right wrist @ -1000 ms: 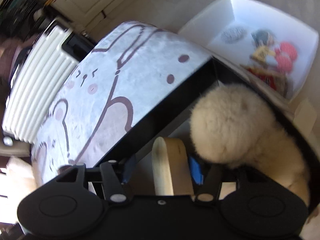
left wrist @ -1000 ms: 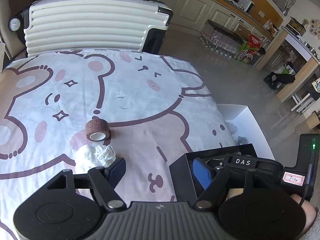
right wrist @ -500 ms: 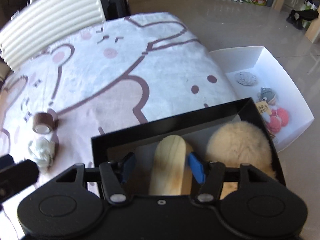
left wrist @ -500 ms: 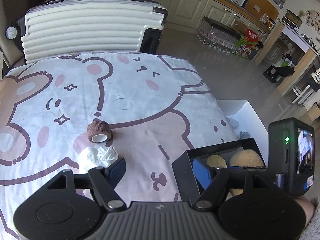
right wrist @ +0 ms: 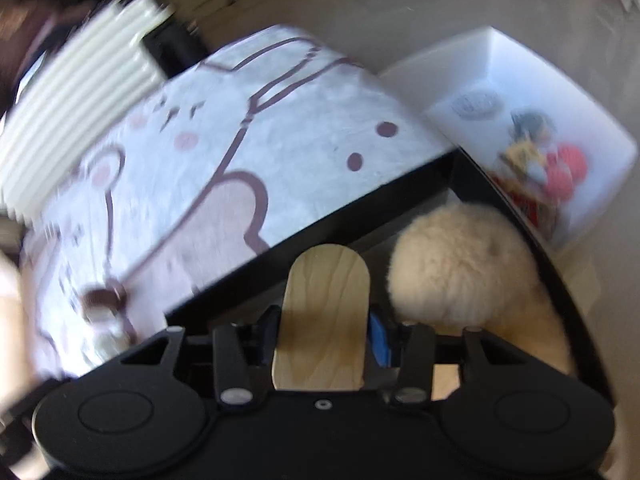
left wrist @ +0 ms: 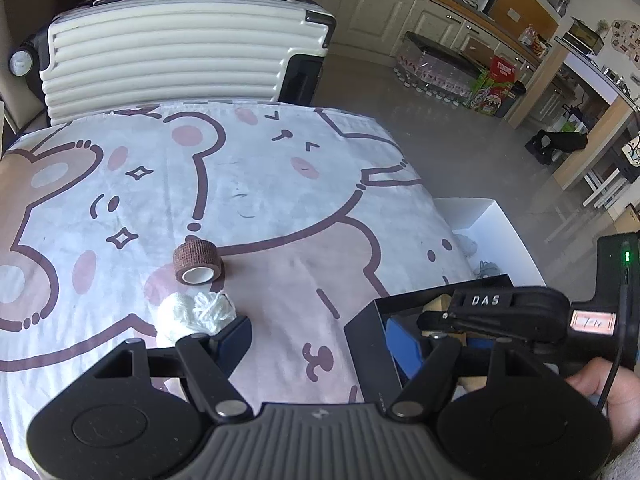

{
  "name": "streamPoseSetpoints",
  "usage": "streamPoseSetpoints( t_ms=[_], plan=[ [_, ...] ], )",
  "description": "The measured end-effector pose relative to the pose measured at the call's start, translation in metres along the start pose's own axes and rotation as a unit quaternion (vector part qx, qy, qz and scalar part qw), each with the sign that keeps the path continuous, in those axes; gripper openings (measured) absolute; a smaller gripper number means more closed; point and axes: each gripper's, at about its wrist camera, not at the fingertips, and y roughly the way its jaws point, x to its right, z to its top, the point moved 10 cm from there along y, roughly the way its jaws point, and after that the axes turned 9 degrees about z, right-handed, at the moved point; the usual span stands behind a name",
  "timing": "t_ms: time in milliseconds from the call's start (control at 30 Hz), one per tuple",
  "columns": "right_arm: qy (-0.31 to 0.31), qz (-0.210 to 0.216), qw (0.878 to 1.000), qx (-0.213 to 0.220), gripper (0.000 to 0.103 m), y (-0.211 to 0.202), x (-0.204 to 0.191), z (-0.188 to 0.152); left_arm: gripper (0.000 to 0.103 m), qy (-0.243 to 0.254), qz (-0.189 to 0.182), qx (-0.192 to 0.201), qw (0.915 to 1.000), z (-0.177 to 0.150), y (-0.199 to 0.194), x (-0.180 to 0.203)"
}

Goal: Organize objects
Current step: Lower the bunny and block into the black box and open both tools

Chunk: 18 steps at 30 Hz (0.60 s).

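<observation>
Currently, the sorting is looking partly done, judging by what is lying where:

- Black box (right wrist: 352, 216), sitting at the near right edge of the bed: already holding a cream fluffy pompom (right wrist: 460, 264).
- Wooden paddle (right wrist: 324, 320): standing inside the black box beside the pompom, between the blue pads of the right gripper (right wrist: 324, 336); the jaws are closing on it, though contact is not showing clearly.
- White bin (right wrist: 532, 68), sitting on the floor past the box: already containing several small items, blurred here.
- Brown tape roll (left wrist: 197, 261): lying loose on the bear-print bedspread (left wrist: 280, 184), not yet put away.
- White crumpled wad (left wrist: 196, 314): lying just beside the roll, near the left gripper (left wrist: 320, 344), likewise waiting.
- Left gripper: hovering over the bedspread with jaws apart, gripping nothing.
- Remaining, in my judgement: settling the paddle, then collecting the roll and the wad.
</observation>
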Motion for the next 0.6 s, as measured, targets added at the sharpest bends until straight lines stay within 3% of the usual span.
streamPoseSetpoints(
  t_ms=[133, 200, 400, 600],
  plan=[
    [0.125, 0.013, 0.992, 0.014, 0.047, 0.008, 0.015, -0.006, 0.074, 0.001, 0.004, 0.002, 1.0000, -0.001, -0.003, -0.004],
    [0.159, 0.018, 0.987, 0.000, 0.048, 0.016, 0.018, -0.012, 0.074, -0.001, 0.006, 0.001, 1.0000, -0.001, -0.003, -0.007],
    [0.184, 0.045, 0.982, -0.022, 0.055, 0.019, 0.010, -0.020, 0.074, -0.002, 0.007, -0.004, 1.0000, -0.002, -0.002, -0.010],
    [0.202, 0.060, 0.976, -0.058, 0.043, 0.026, 0.007, -0.033, 0.074, 0.009, 0.005, -0.002, 0.9999, -0.004, -0.005, -0.007]
  ],
)
